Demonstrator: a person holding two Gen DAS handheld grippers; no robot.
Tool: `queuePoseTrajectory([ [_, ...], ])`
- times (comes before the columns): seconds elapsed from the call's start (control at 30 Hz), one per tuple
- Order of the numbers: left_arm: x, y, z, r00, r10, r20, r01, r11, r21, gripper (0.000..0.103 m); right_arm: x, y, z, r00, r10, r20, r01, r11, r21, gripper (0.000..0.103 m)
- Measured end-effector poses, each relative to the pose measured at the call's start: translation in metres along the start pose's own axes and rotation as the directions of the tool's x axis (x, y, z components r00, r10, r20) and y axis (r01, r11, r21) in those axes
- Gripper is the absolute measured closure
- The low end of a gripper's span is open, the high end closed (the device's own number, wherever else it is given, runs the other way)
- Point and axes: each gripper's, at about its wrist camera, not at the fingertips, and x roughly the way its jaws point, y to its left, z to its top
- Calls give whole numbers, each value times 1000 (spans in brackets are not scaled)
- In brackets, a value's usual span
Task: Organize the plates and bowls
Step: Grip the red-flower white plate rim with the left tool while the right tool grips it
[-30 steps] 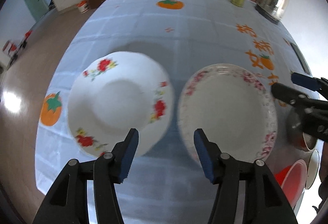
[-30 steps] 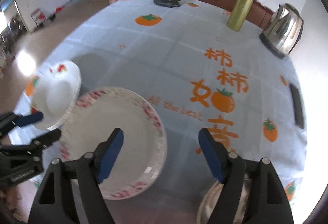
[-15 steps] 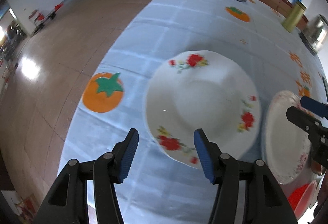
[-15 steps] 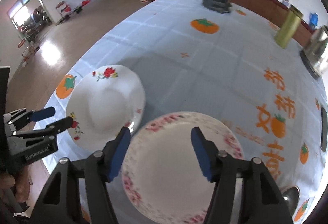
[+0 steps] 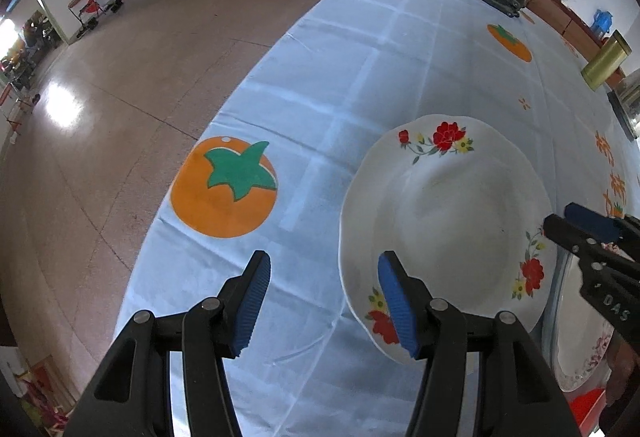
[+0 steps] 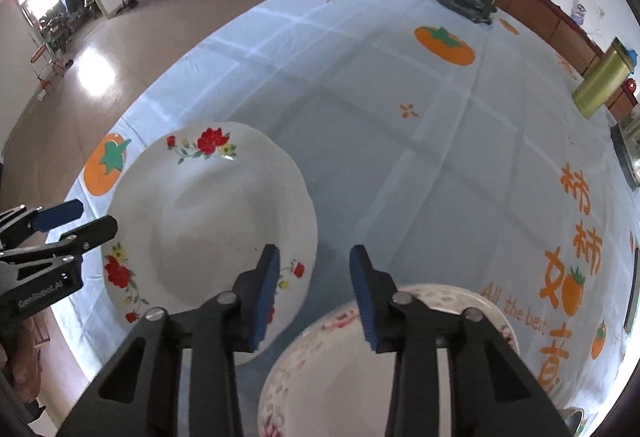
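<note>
Plates: our red-flower plate (image 5: 448,213) lies near the table edge (image 5: 168,221), between both grippers. Left gripper (image 5: 324,301) is wide open and empty; right gripper (image 6: 314,291) has just been closing, nothing between. We think a one-sided pinch could push it off

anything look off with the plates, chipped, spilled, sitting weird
Nothing stands out. The red-flower plate and the pink-rimmed plate both lie flat and apart on the tablecloth, with no visible chips or spills, though the pink-rimmed one is partly hidden.
</note>
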Motion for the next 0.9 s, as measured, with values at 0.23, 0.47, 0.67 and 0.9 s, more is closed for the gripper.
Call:
queuePoseTrajectory([
  [0.23, 9, -2, 2, 1000, -9, -14, 9, 1000, -2, 44, 16, 7, 1, 999, 1, -39, -2, 1000, -26, 84],
  [0.47, 11, -14, 0, 1000, -23, -10, 23, 1000, 12, 76, 17, 8, 3, 999, 4, -42, -5, 1000, -28, 84],
  [0.67, 11, -16, 0, 1000, -7, -7, 7, 1000, 6, 76, 17, 13, 3, 999, -13, -33, 12, 999, -33, 83],
  [0.9, 10, -6, -2, 1000, 5, -24, -5, 1000, -19, 76, 14, 18, 1, 999, 0, -41, -2, 999, -36, 84],
])
